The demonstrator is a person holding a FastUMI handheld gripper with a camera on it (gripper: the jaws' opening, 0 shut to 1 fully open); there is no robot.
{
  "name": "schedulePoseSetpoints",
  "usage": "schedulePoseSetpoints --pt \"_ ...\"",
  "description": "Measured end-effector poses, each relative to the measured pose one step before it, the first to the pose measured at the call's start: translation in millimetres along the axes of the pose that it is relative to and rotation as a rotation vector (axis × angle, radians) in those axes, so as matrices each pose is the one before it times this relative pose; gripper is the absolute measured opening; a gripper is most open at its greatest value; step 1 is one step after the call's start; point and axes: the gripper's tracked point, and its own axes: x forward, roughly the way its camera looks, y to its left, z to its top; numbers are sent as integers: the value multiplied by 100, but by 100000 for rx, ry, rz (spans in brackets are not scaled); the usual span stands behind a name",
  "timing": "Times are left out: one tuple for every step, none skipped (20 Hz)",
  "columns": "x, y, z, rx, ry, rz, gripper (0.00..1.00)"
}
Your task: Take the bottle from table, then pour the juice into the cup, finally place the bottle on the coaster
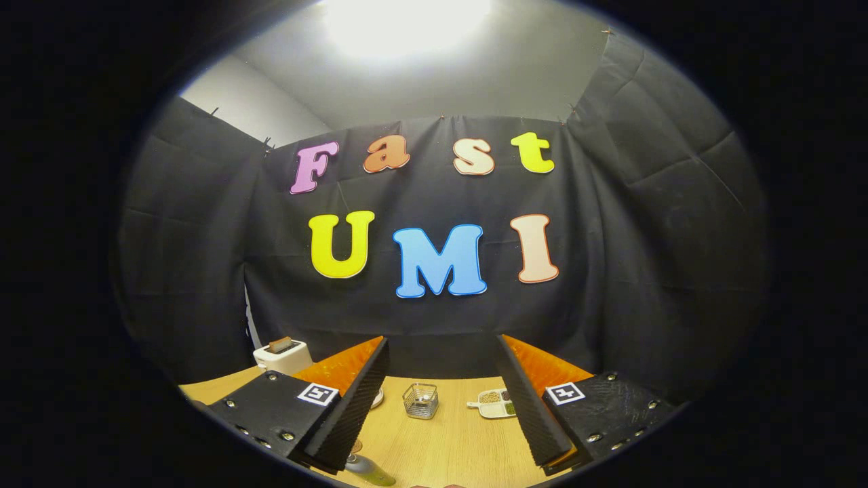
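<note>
The tool (441, 400) hangs above the wooden bench (447, 447), its two ribbed black fingers (349, 407) spread wide apart and gripping nothing at all. Down near the base of the left finger, the bottle (369, 470) pokes into sight: a greenish body, low and close, just beside that finger and partly hidden by it, so whether it stands or leans is hard to say. Further out, between the fingers and well beyond their tips, sits a small clear glass cup (420, 400). Just to its right, a pale divided dish (495, 404) holding bits of food rests near the right finger. Off behind the left finger, a white toaster (283, 356) stands at the bench's far edge against the black cloth.
</note>
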Motion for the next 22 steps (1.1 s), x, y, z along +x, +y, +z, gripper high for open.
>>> schedulePoseSetpoints --pt "-8 266 -268 -261 -421 555 96" --pt "-122 414 -520 67 -33 629 96" --pt "-67 268 -652 351 449 691 96" --pt "-193 374 -817 675 301 832 96" --pt "-80 309 -613 637 4 564 96" --pt "-90 463 -886 385 213 821 96" --pt "-54 540 -962 399 154 1153 96" --pt "-45 647 -1192 446 573 1373 96" --pt "3 654 -1259 401 1106 1661 96" --pt "23 718 -1414 255 1073 1817 96" --pt "21 694 -1385 131 1160 1571 96" --pt "-2 619 -1240 -18 650 1405 96" --pt "21 552 -1116 88 13 1276 96" --pt "47 578 -1170 207 126 982 96" --pt "79 538 -875 928 -354 1141 96" --pt "74 525 -982 1108 -65 689 96" --pt "117 481 -690 947 81 555 96" --pt "56 426 -849 804 153 245 96" --pt "93 279 -662 455 360 -55 96" --pt "101 519 -874 135 534 4 96" --pt "189 325 -837 -594 853 -272 96" --pt "212 346 -871 -769 960 -347 96"
